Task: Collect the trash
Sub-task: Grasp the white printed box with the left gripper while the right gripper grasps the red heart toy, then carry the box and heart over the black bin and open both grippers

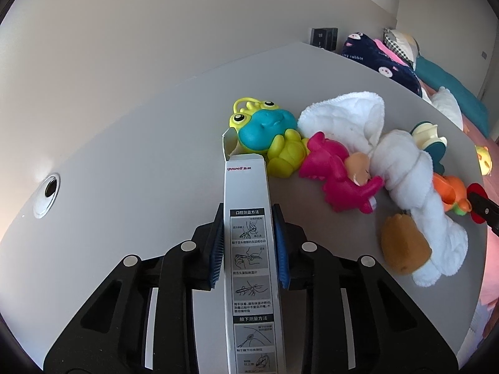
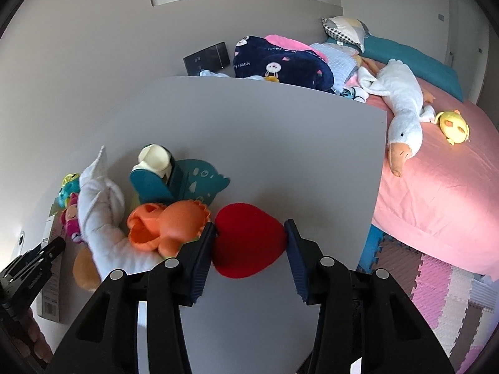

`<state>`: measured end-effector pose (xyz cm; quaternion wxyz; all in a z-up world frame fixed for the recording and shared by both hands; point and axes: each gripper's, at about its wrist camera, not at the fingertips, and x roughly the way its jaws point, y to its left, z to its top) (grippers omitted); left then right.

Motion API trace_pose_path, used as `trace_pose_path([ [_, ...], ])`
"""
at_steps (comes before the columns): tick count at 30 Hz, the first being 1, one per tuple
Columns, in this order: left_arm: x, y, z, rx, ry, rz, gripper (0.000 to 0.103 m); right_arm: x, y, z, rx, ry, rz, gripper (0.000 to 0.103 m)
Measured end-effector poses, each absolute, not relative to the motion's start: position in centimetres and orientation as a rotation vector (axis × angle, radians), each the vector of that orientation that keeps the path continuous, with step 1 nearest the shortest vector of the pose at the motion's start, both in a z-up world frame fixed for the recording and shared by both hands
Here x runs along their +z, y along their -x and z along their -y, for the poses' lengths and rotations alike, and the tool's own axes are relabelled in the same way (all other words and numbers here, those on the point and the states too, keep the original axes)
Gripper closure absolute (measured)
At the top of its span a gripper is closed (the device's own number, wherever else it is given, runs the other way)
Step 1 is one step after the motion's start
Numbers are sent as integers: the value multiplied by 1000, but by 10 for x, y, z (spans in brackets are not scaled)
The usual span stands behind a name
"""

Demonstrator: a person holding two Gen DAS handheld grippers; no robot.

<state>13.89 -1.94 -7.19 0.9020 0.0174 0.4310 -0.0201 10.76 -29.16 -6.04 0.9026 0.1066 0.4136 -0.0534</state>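
My left tongs [image 1: 249, 243] are pinching a long white instruction-printed box [image 1: 248, 249]; the blue pads press on both of its narrow sides, and its open far flap reaches up to the green-and-teal frog toy [image 1: 268, 131]. To the left of the box the grey tabletop [image 1: 124, 155] lies bare all the way to a round cable hole [image 1: 46, 194] near the wall-side edge. To the right there is little room: the frog, a pink toy [image 1: 336, 171], a crumpled white cloth [image 1: 343, 118] and a white plush with brown feet [image 1: 414, 212] sit in a touching row that runs toward the tabletop's right edge.

My right tongs [image 2: 249, 240] are closed on a red heart-shaped piece [image 2: 249, 243], both pads pressing on its sides. Just beside the left pad is an orange toy [image 2: 168, 224], touching a teal holder with a cream top [image 2: 174, 180] behind it. Beyond the heart the tabletop is open up to its far edge and far right corner. Past the right edge the surface drops to a foam-tile floor [image 2: 436, 296] and a pink bed [image 2: 452, 193], where a white goose plush [image 2: 402, 109] and a small yellow plush [image 2: 453, 126] lie. A navy blanket [image 2: 280, 62] is heaped behind the far edge. In the right wrist view the left tongs show at the lower left, beside the white plush.
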Motion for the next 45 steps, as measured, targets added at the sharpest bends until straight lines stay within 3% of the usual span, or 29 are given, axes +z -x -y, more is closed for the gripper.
trace_pose_path([
  [21,-44,-83,45,-116,-53,-828,76,-28,-28,301,-67,-232,-794,57],
  [45,-27,-40,169,-364,-158,-808,76,-17,40,366,-180,-291,-750,56],
])
